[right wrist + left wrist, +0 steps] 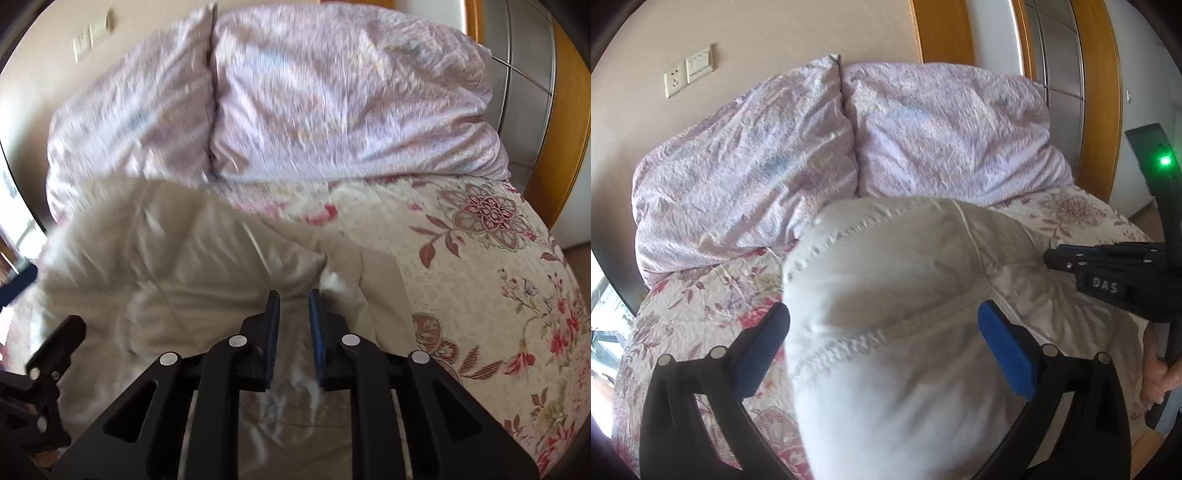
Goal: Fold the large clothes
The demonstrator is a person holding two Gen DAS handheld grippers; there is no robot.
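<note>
A: Where was the garment?

B: The cream garment lay bunched on the bed, on the floral bedspread, on the near side of the two lilac pillows. A stitched hem ran across its raised fold.

A: Left tool?

B: The left tool had its blue pads spread wide, one on each side of the garment's raised fold. Cloth filled the gap between them, but the pads weren't pressing it, so I called it released.

A: Right one?

B: The right tool was nearly clenched, with a narrow slit between the pads. Cloth showed in that slit, so it was pinching the garment. Its frame was blurred, so I couldn't tell how much cloth was caught.

A: Where did the tools sit relative to the garment?

B: From the left wrist view, the right tool came in from the garment's right edge, touching it. A hand held its handle just beside the bed.

A: Anything else?

B: A wall socket above the pillows.
</note>
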